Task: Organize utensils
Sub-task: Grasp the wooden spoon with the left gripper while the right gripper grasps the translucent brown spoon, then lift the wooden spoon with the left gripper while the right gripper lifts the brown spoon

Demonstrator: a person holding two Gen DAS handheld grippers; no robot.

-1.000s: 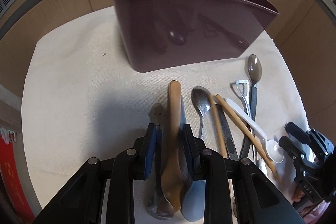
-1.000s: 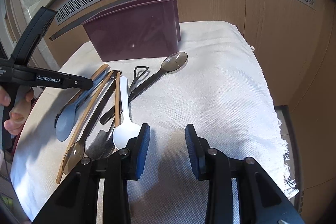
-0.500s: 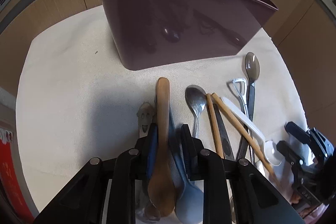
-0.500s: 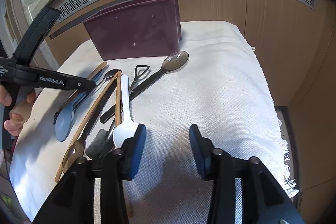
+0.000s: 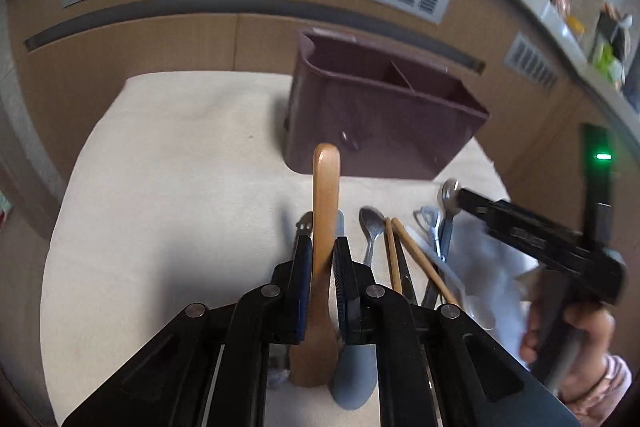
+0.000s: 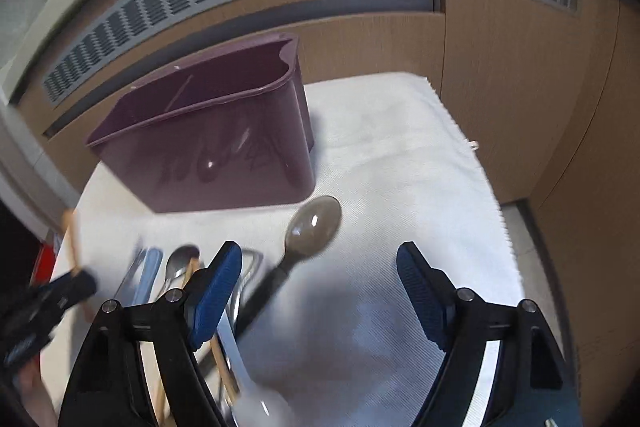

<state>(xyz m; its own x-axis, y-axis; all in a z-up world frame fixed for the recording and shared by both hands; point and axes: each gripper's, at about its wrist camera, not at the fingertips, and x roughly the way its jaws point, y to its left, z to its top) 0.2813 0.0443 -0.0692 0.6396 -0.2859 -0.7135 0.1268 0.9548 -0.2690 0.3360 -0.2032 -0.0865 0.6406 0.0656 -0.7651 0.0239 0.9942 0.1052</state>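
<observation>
My left gripper (image 5: 322, 254) is shut on a wooden spoon (image 5: 325, 203) and holds it lifted, handle tip pointing toward the purple utensil caddy (image 5: 384, 119). A blue spoon (image 5: 354, 379) lies under it on the cloth. Beside it lie a metal spoon (image 5: 372, 227), wooden chopsticks (image 5: 404, 251) and other utensils. My right gripper (image 6: 320, 291) is open wide and empty above the cloth, next to a grey-brown ladle spoon (image 6: 314, 227) and the row of utensils. The caddy (image 6: 208, 147) stands behind them.
A white cloth (image 6: 400, 163) covers the table, with its edge at the right. Wooden wall panels with vents stand behind the caddy. The right gripper's body (image 5: 532, 239) crosses the right side of the left wrist view.
My left gripper has shut on the wooden spoon and lifted it off the cloth. My right gripper has opened wider and moved forward toward the caddy.
</observation>
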